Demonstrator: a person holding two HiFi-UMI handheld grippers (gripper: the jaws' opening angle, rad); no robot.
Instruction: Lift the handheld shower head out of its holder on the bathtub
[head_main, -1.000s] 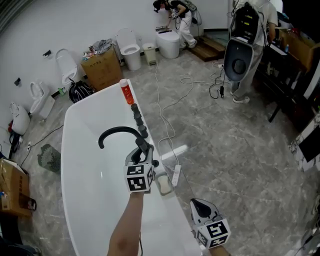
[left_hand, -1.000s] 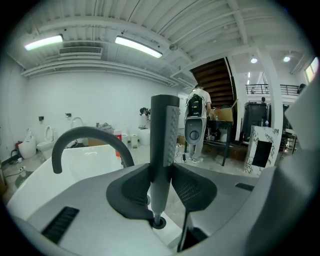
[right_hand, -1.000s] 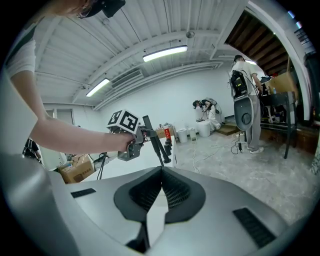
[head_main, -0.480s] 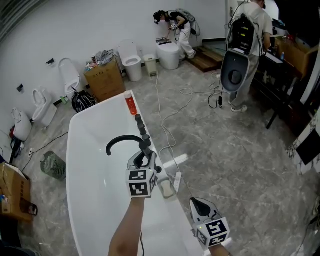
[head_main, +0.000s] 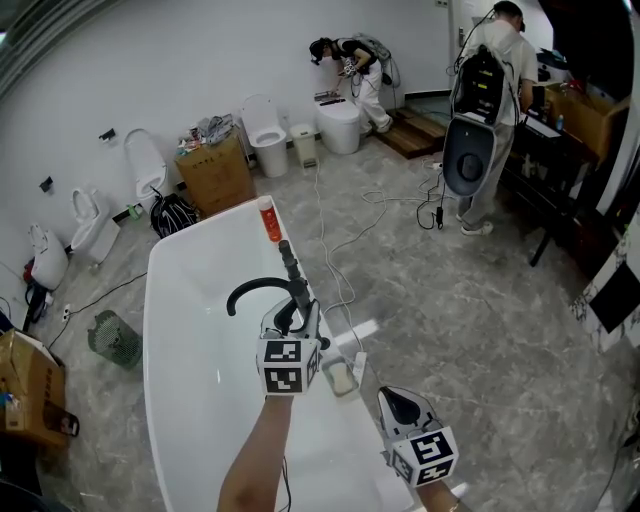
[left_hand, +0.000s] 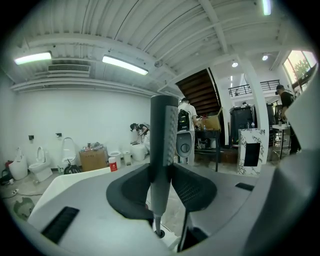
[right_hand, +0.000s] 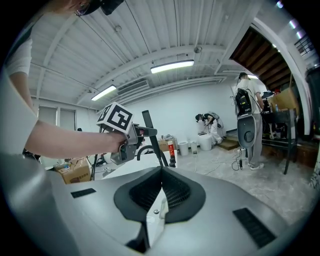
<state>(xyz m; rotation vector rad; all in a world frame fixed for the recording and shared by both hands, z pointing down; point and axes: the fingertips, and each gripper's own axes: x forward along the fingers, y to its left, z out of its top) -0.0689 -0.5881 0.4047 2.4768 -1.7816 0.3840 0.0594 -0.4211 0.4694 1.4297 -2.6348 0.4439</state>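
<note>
**Shower head up in the left grip, lift all but made**

The left hand-held gripper (head_main: 292, 320) had the shower head (head_main: 289, 266) clamped between its jaws, which stood partly apart around the slim dark wand. The wand stood nearly upright above the tub (head_main: 165, 300) rim, right beside the curved black spout (head_main: 250, 288). In the left gripper view its narrow lower end hung just over the white rim. By my reading it was out of the holder, or very nearly so. Whether the tip had fully cleared could not be told, as the holder itself was not plain to see. What seemed left was only to carry it clear.

The right hand-held gripper (head_main: 395, 402) hung lower and nearer the person, jaws together, with nothing in them.

The tub was white and glossy, with a red bottle (head_main: 268, 220) at the far end of its rim. The floor (head_main: 450, 310) was grey and marble-patterned, with cables (head_main: 335, 235) trailing across it. Along the far wall stood several toilets (head_main: 262, 118) and a cardboard box (head_main: 215, 170). One person (head_main: 358, 50) crouched there, and another (head_main: 495, 80) stood at the right.
</note>
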